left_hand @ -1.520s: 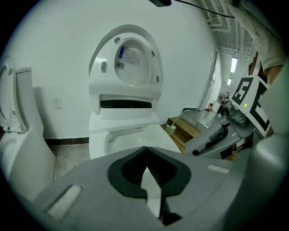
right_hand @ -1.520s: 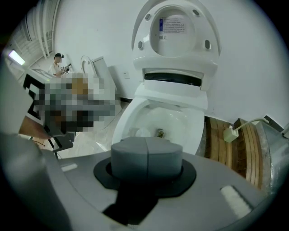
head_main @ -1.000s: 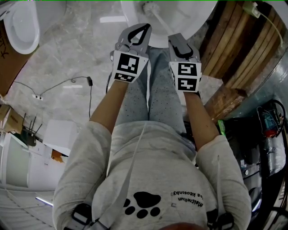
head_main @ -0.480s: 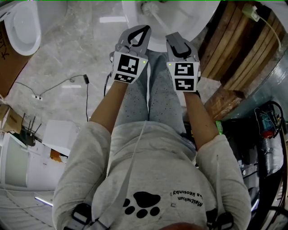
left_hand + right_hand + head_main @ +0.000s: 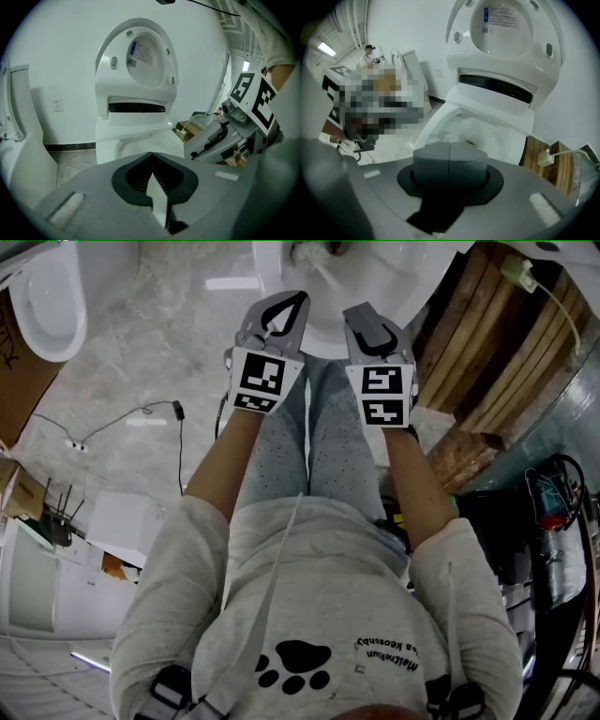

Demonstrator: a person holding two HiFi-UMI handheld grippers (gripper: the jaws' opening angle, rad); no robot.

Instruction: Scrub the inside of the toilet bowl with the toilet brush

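The white toilet stands right ahead with its lid (image 5: 140,61) raised. Its open bowl (image 5: 487,131) shows a wet inside and a dark drain, and in the head view the bowl (image 5: 375,277) lies at the top edge. My left gripper (image 5: 302,298) is held just short of the bowl's near rim, jaws shut with nothing between them; the left gripper view shows its tips (image 5: 151,155) meeting. My right gripper (image 5: 366,320) hangs beside it, also shut and empty, its closed jaws (image 5: 449,157) pointing at the bowl. I cannot make out a toilet brush in any view.
A second toilet (image 5: 47,296) stands on the marble floor at the far left. Wooden planks (image 5: 487,352) with a white plug (image 5: 516,273) lie right of the bowl. A thin cable (image 5: 141,413) crosses the floor on the left. White boxes (image 5: 122,521) sit behind on the left.
Both grippers have edged slightly forward toward the bowl. Their jaws have stayed shut.
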